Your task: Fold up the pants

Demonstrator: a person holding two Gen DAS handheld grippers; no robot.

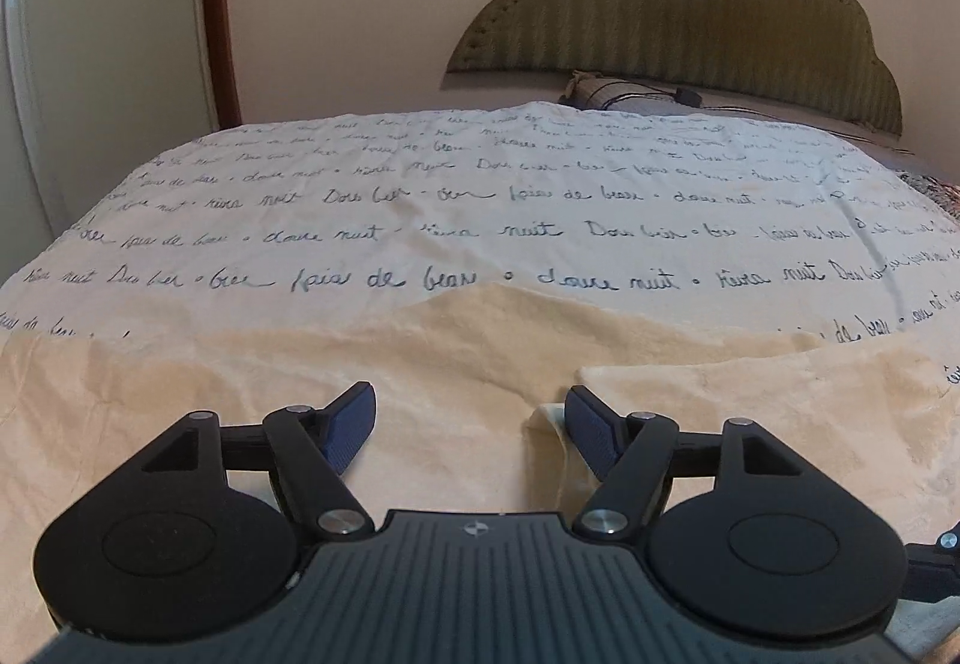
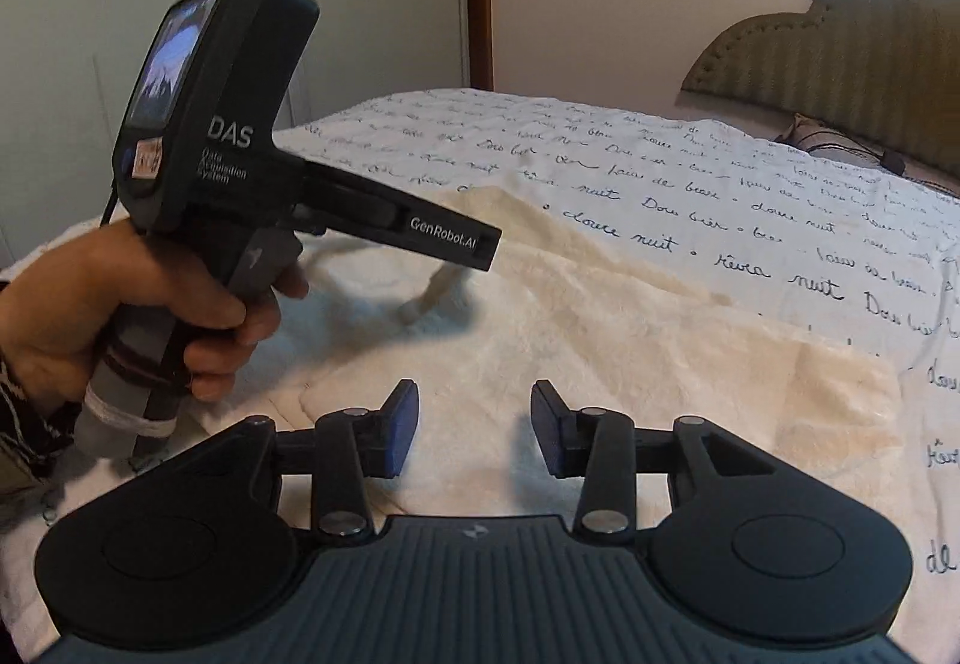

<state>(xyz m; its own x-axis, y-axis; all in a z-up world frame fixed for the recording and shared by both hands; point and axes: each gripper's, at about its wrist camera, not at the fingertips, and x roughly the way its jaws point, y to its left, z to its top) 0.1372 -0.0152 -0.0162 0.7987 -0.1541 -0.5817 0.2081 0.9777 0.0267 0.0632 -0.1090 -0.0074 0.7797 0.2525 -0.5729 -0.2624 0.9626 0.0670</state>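
Cream fleece pants (image 1: 456, 364) lie spread on the bed, with a folded-over layer at the right (image 1: 750, 406) and a drawstring end beside it. My left gripper (image 1: 471, 424) is open and empty, low over the fabric. In the right wrist view the same pants (image 2: 600, 328) cover the near bed, with a drawstring (image 2: 429, 298) lying on them. My right gripper (image 2: 474, 424) is open and empty just above the fabric. The left gripper's body (image 2: 228, 172), held in a hand, hovers to the left over the pants.
The bed has a white sheet with blue handwriting print (image 1: 480, 196). A green padded headboard (image 1: 690, 22) and a pillow with a cable (image 1: 606, 91) are at the far end. A wardrobe (image 1: 90, 64) and a wall stand to the left.
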